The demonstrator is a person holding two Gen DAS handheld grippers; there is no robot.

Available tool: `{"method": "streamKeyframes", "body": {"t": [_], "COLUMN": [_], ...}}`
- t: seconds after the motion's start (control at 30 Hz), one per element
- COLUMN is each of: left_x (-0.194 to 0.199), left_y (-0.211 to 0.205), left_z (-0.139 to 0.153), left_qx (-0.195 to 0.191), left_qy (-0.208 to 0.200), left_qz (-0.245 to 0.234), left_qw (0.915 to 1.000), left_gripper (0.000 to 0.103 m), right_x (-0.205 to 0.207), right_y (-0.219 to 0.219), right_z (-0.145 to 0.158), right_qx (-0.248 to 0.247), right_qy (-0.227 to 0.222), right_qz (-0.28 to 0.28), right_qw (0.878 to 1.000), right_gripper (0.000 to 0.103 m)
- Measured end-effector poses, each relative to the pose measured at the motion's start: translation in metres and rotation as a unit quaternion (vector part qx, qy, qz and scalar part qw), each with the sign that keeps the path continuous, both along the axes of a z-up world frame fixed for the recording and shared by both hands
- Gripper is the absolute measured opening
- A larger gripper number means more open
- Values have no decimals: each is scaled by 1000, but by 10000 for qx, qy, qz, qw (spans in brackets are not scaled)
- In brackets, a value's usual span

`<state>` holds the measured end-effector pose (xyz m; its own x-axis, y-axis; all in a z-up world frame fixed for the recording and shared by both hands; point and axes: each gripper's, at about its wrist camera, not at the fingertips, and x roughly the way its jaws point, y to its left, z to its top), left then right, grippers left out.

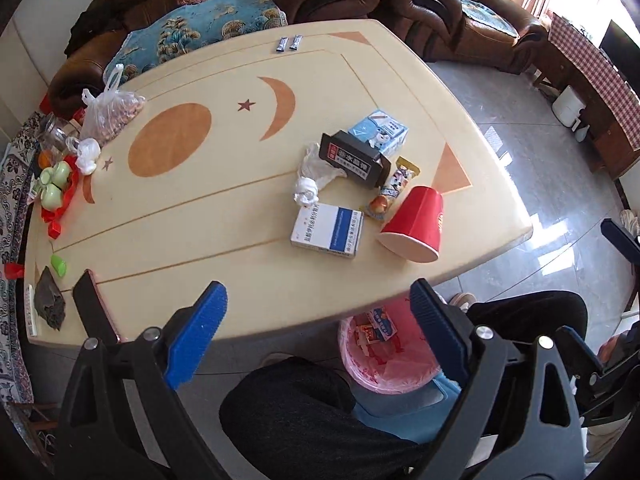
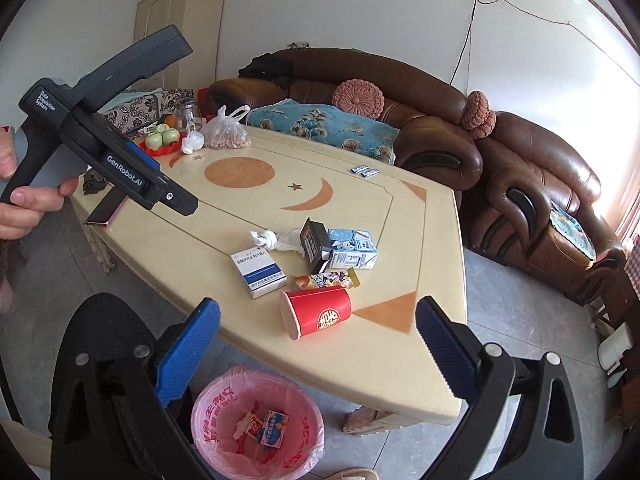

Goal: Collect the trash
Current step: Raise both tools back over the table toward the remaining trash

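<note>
A red paper cup (image 1: 416,224) (image 2: 318,312) lies on its side near the cream table's (image 1: 224,216) (image 2: 360,368) front edge. Beside it lie a white-blue medicine box (image 1: 328,230) (image 2: 260,272), a crumpled white bag (image 1: 314,176) (image 2: 276,240), a black box (image 1: 354,158) (image 2: 314,246), a blue milk carton (image 1: 380,130) (image 2: 352,252) and a snack wrapper (image 1: 394,190) (image 2: 326,280). A pink-lined bin (image 1: 386,356) (image 2: 258,424) with small boxes inside stands below the table edge. My left gripper (image 1: 320,336) is open and empty above the bin. My right gripper (image 2: 318,356) is open and empty, near the cup.
A phone (image 1: 96,308) (image 2: 106,210), dark cloth (image 1: 50,304), green cups on a red tray (image 1: 56,184) (image 2: 162,140), a bag of nuts (image 1: 114,112) (image 2: 226,134) and two sachets (image 1: 288,44) (image 2: 364,171) lie on the table. A brown sofa (image 2: 440,140) stands behind. My legs (image 1: 288,408) are beside the bin.
</note>
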<state>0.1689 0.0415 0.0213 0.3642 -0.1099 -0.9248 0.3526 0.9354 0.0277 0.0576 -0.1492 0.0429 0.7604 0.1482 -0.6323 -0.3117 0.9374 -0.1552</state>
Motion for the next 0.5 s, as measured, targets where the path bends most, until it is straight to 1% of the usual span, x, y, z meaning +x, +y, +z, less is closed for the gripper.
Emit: {"method": "streamKeyframes", "body": {"t": [0.07,0.17,0.27,0.37,0.5], "left_x": [10,25,40,53,67], "left_y": [1,1,3,2,-1], "left_z": [-1,-8,-19,-31,-45], "left_qx": [55,55,96,10,13], "left_qy": [11,142,188,386,571], "left_qz": [-5,-38,130,71,77], "left_qw": [10000,9999,9997,9992,9983], "left_gripper": [90,90,90,90,90], "right_x": [5,13,24,33,43], "right_y": [-1,-2,-2,-3,-4], "right_z": [1,-4,-13,-25,-37], "right_qx": [0,-21,-41,-86,-70], "right_qy": [-20,2,132,274,403], "right_qz": [-46,-116,-162,-202,-231], "right_qw": [10000,9999,9998,9994,9989], "right_gripper": [96,96,96,96,96]}}
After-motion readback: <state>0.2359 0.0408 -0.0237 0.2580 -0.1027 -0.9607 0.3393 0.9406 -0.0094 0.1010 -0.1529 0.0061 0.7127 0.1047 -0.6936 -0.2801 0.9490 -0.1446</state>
